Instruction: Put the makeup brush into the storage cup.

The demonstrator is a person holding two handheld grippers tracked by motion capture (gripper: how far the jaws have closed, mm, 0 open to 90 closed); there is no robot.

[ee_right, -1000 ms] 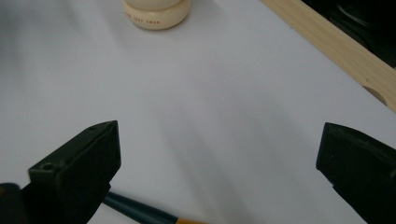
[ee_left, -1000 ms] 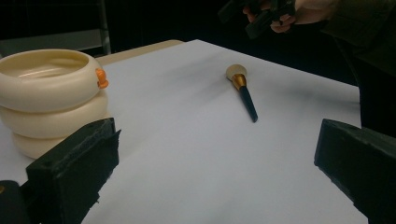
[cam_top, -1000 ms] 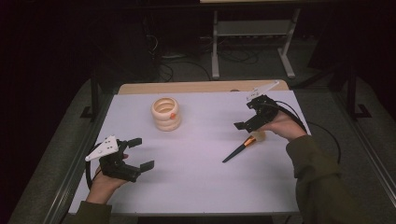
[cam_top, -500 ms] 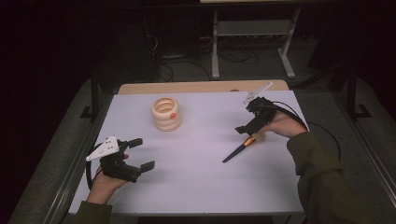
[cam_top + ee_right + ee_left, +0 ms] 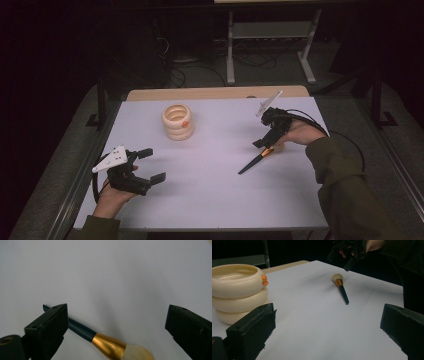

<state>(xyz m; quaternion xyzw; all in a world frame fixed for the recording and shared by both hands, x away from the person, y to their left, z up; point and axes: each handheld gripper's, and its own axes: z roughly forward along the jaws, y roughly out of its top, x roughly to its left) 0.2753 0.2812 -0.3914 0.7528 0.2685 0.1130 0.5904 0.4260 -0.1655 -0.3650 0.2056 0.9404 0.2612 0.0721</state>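
A makeup brush (image 5: pixel 255 161) with a dark handle, gold ferrule and pale bristles (image 5: pixel 140 352) lies flat on the white table (image 5: pixel 215 190), right of centre. My right gripper (image 5: pixel 262 142) hangs just above its bristle end. Its jaws have just been closing a little and still stand wide. In the right gripper view the brush (image 5: pixel 107 345) lies between and below the jaws, touching neither pad. My left gripper (image 5: pixel 152 165) rests open at the table's front left with nothing in it. A cream stacked-ring holder (image 5: pixel 178 121) with an orange dot stands at the back left.
In the left gripper view the holder (image 5: pixel 237 290) is close on the left, the brush (image 5: pixel 341 288) lies farther off and the right gripper (image 5: pixel 348 257) hovers behind it. A wooden strip (image 5: pixel 215 93) edges the table's far side. Dark floor, cables and a metal stand lie beyond.
My right gripper has dipped slightly down toward the brush's bristle end. The left gripper, brush and holder have not moved.
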